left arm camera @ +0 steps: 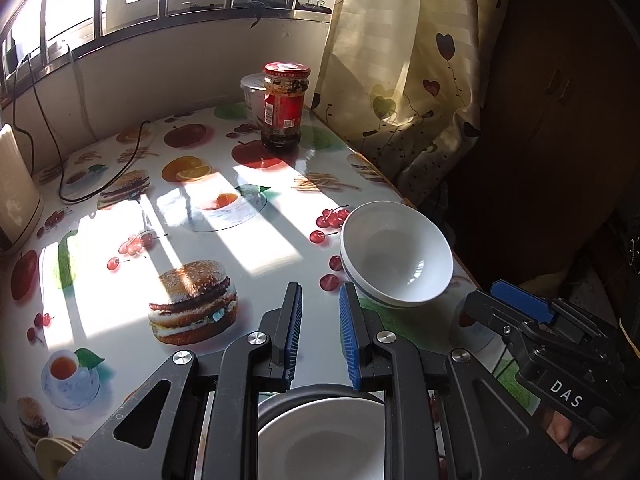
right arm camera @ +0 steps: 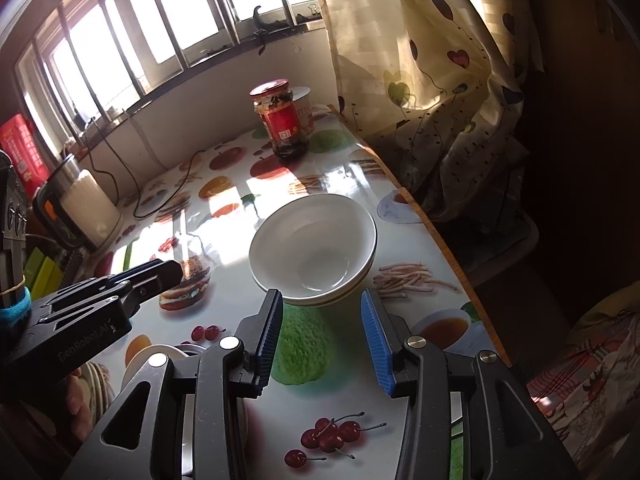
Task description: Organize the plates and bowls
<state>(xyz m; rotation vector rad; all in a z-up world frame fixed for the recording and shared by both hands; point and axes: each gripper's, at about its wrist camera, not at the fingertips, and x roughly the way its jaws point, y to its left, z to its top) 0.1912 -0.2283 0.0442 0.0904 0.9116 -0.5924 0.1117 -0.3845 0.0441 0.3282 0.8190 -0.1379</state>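
Two white bowls [left arm camera: 396,256] sit nested near the table's right edge. In the right wrist view this bowl stack [right arm camera: 312,248] lies just ahead of my right gripper [right arm camera: 320,296]. Its blue pads stand apart on either side of the stack's near rim, and neither presses on it. My left gripper [left arm camera: 320,292] hovers over the fruit-print tablecloth left of the bowls, jaws narrowly apart with nothing between them. A white plate [left arm camera: 320,432] lies under its body. The right gripper [left arm camera: 520,304] shows at the right edge of the left wrist view, and the left gripper [right arm camera: 156,276] at the left of the right wrist view.
A red-lidded jar [left arm camera: 282,108] and a white tub [left arm camera: 252,92] stand at the table's far side. A kettle [right arm camera: 88,208] with a black cable sits far left. More plates [right arm camera: 160,356] lie near left. A curtain [right arm camera: 440,100] hangs past the right table edge [right arm camera: 440,240].
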